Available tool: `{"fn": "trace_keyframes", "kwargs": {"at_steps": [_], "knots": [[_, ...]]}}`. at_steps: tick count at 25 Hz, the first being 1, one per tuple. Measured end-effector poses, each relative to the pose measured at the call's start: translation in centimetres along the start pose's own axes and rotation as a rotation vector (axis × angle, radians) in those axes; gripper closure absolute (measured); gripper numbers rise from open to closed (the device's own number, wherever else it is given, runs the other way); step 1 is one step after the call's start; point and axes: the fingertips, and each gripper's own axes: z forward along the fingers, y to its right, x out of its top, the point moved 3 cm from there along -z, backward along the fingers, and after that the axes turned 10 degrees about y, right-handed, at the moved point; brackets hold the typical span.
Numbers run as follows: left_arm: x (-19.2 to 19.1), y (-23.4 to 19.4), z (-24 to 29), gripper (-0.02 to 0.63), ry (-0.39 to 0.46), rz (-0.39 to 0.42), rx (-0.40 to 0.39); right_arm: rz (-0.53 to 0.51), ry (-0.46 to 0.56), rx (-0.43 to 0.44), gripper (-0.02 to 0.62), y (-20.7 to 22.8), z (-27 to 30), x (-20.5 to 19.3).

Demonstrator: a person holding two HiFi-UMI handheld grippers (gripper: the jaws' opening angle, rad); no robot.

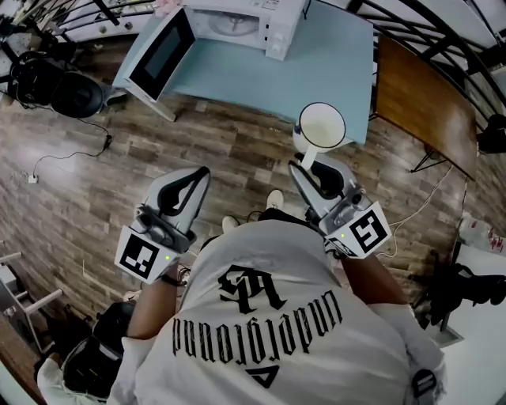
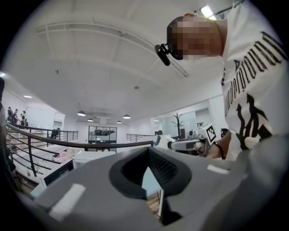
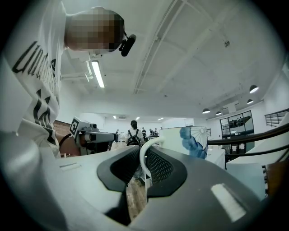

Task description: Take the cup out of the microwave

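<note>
In the head view my right gripper point(image 1: 305, 168) is shut on the handle of a white cup point(image 1: 322, 126), held upright above the wooden floor in front of the light-blue table point(image 1: 324, 71). The right gripper view shows the cup point(image 3: 186, 137) with a blue pattern, its white handle point(image 3: 143, 155) pinched where my right gripper point(image 3: 143, 168) closes. The white microwave point(image 1: 241, 22) stands on the table's far side with its door point(image 1: 158, 54) swung open; its inside is empty. My left gripper point(image 1: 203, 174) is shut with nothing in it, at the person's left side; the left gripper view shows it point(image 2: 151, 180) raised in open air.
A brown wooden table point(image 1: 423, 103) stands to the right of the blue one. Black bags and a cable point(image 1: 55, 87) lie on the floor at the left. Black railings run along the far edge. A white surface with dark gear point(image 1: 474, 285) is at the right.
</note>
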Motion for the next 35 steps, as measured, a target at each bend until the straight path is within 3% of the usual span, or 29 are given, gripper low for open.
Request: {"fn": "trace_keyframes", "kwargs": {"at_steps": [7,17,21,28,35], "knots": [[0.3,-2.7,-7.0,0.555,0.008,-0.005,0.017,-0.002,-0.022,-0.025,0.543,-6.1,1.8,-1.4],[0.4,-1.6,-13.0,0.555,0.005,-0.026,-0.018,-0.001,-0.020,-0.060,0.542,-13.0,1.7,-1.9],[0.1,-1.7,-14.3,0.555,0.025,0.020,-0.040,0.004,-0.022,-0.064,0.541,-14.2,1.9,-2.2],[-0.2,-1.5,-14.9,0.555,0.016,-0.008,-0.039,-0.005,-0.028,-0.054,0.541,-15.0,2.0,-2.4],[-0.1,-1.7,-14.4,0.555,0.028,0.012,-0.039,-0.006,-0.027,-0.050,0.541,-14.4,2.0,-2.1]]}}
